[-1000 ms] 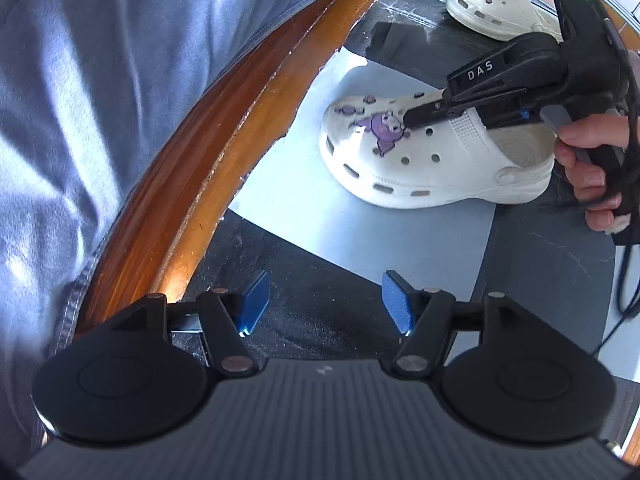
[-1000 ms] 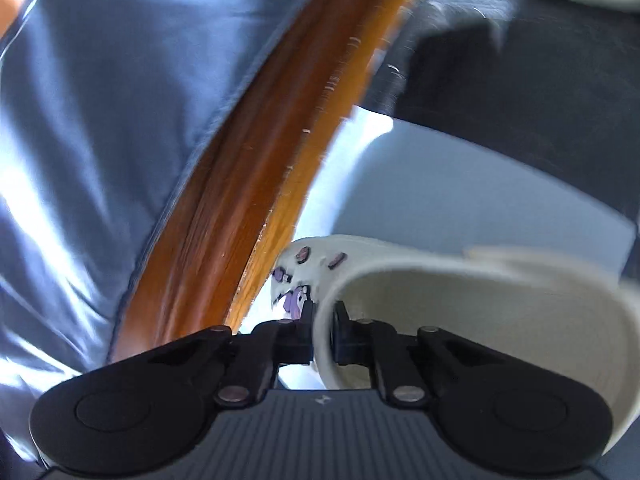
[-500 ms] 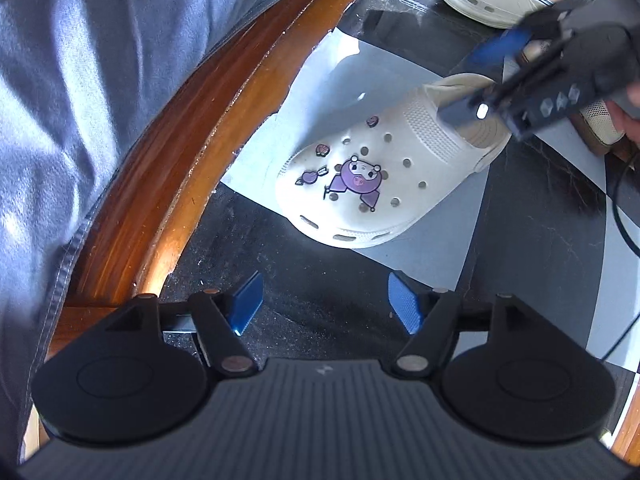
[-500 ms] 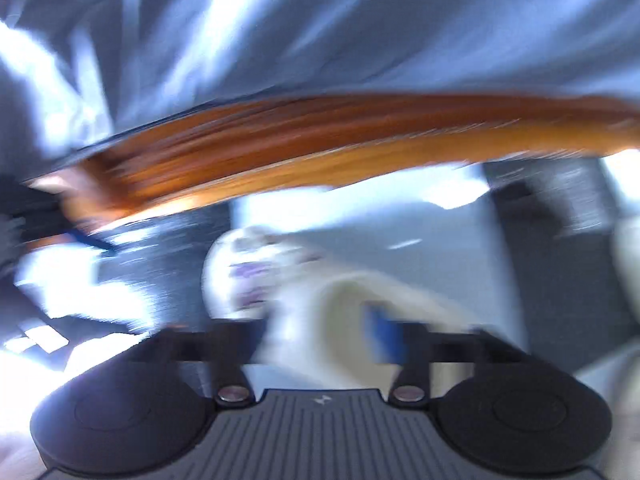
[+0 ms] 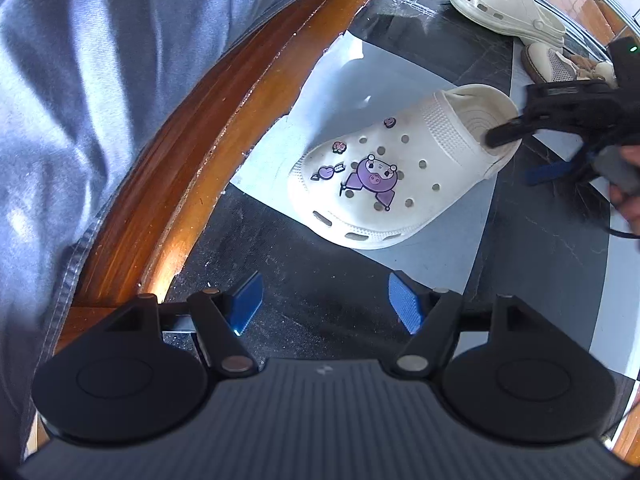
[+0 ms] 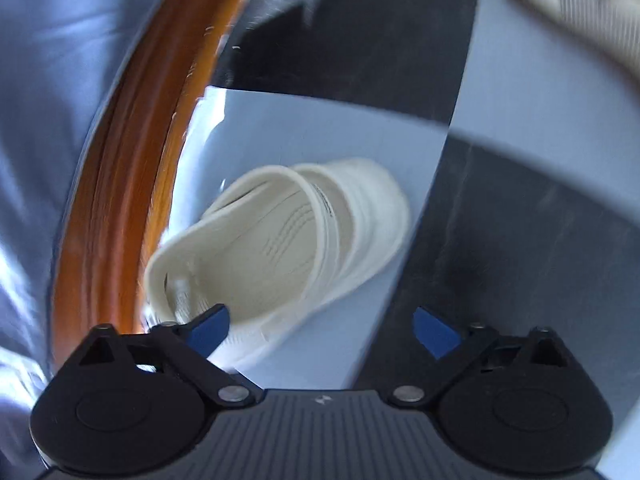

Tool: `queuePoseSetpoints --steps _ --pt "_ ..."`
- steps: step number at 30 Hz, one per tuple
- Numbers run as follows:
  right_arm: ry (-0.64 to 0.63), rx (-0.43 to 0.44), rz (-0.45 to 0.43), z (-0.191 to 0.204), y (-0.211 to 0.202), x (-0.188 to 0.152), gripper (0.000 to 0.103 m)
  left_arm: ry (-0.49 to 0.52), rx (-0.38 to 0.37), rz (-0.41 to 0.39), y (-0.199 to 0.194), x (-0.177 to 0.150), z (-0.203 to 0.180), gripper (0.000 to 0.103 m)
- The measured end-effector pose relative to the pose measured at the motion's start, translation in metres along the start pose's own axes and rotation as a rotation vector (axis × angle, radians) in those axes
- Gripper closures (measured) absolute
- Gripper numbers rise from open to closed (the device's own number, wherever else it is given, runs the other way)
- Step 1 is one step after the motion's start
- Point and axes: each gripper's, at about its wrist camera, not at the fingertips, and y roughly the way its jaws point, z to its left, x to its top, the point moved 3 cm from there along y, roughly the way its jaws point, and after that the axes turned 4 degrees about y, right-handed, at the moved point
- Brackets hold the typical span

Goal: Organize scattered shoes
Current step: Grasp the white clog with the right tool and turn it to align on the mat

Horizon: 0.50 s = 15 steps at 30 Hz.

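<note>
A white clog (image 5: pixel 384 184) with purple charms lies on the black and grey tiled floor, its toe toward the left wrist camera. My right gripper (image 5: pixel 520 156) is at its heel, one finger over the heel opening and the blue pad outside. In the right wrist view the clog (image 6: pixel 280 240) sits under the left pad of the right gripper (image 6: pixel 320 320); the jaws are closing and neither pad presses on the shoe. My left gripper (image 5: pixel 326 302) hangs open over a dark tile in front of the toe, with nothing between its pads.
A curved wooden rail (image 5: pixel 224 120) and blue-grey fabric (image 5: pixel 100 80) border the floor on the left. A second white clog (image 5: pixel 504 8) and a beige shoe (image 5: pixel 548 62) lie farther back right. A hand (image 5: pixel 628 196) holds the right gripper.
The right gripper, shut on the clog's upper a second ago, swung the shoe round, let it go on the floor and now hovers at its heel. The left gripper stayed put.
</note>
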Motion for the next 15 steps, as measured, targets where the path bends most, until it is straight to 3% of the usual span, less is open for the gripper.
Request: queuePoseSetpoints --steps 3,6,10,11,12,14,15 --pt "-0.163 -0.046 -0.080 0.020 0.006 -0.002 0.049 0.021 -0.019 -0.020 -0.006 0.004 -0.006 0.033" --pt "-0.367 -0.098 -0.190 0.048 -0.006 0.000 0.067 0.040 -0.007 -0.024 -0.007 0.002 -0.006 0.029" --pt "-0.448 -0.142 -0.301 0.070 -0.025 0.008 0.064 0.017 -0.003 0.019 0.004 -0.008 0.004 0.029" --pt "-0.459 -0.162 -0.316 0.076 -0.025 0.009 0.051 -0.001 -0.021 0.026 0.005 -0.009 0.006 0.029" --pt "-0.446 -0.186 -0.319 0.080 -0.029 0.006 0.045 -0.011 -0.036 0.028 0.006 -0.010 0.007 0.029" --pt "-0.446 -0.144 -0.347 0.085 -0.046 -0.005 0.043 -0.010 -0.049 0.022 0.004 -0.009 0.008 0.029" --pt "-0.524 -0.099 -0.325 0.096 -0.047 -0.015 0.040 -0.004 -0.048 0.016 0.002 -0.009 0.008 0.029"
